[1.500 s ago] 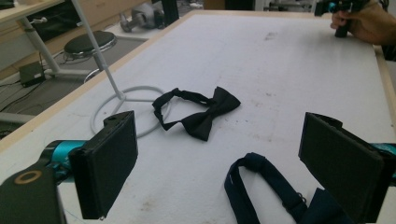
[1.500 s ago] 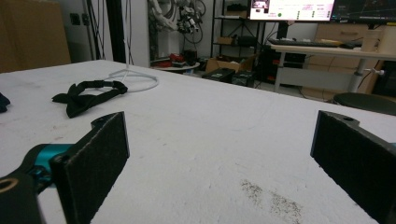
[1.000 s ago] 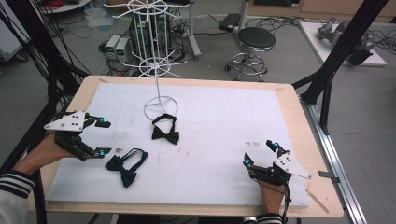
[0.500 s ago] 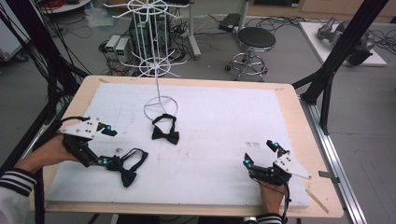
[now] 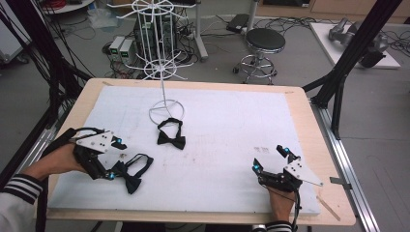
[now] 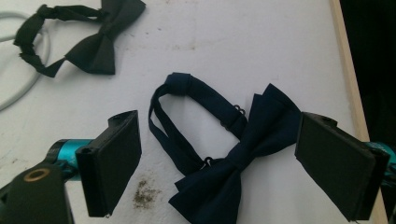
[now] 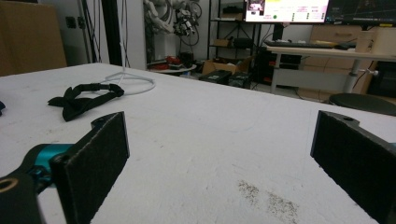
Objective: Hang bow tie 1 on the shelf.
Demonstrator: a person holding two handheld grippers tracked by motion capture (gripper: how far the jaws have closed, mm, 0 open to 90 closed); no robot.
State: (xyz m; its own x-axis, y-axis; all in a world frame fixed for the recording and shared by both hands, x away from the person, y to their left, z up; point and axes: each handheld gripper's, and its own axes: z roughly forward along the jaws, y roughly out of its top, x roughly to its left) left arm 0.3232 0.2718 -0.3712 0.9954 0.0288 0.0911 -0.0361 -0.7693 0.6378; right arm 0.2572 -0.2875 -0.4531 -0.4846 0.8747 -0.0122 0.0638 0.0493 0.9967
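Observation:
A navy bow tie (image 5: 129, 175) with its strap loop lies on the white sheet at the front left. My left gripper (image 5: 116, 159) is open just left of it. In the left gripper view the bow tie (image 6: 233, 158) lies on the sheet between the two spread jaws of that gripper (image 6: 219, 135), untouched by either. A black bow tie (image 5: 171, 137) (image 6: 93, 51) lies farther in, beside the rack's base ring. My right gripper (image 5: 269, 158) (image 7: 215, 135) rests open at the front right with nothing between its jaws. The black bow tie (image 7: 84, 100) is far off to its left.
A white wire display rack (image 5: 162, 72) stands at the back left of the table, its ring base (image 5: 166, 110) on the white sheet (image 5: 232, 121). A stool (image 5: 261, 41) and cables are on the floor beyond. The wooden table edge (image 6: 348, 74) runs close to the navy bow tie.
My left gripper has moved right and toward the front edge until its jaws straddle the navy bow tie. The right gripper and both bow ties have stayed put.

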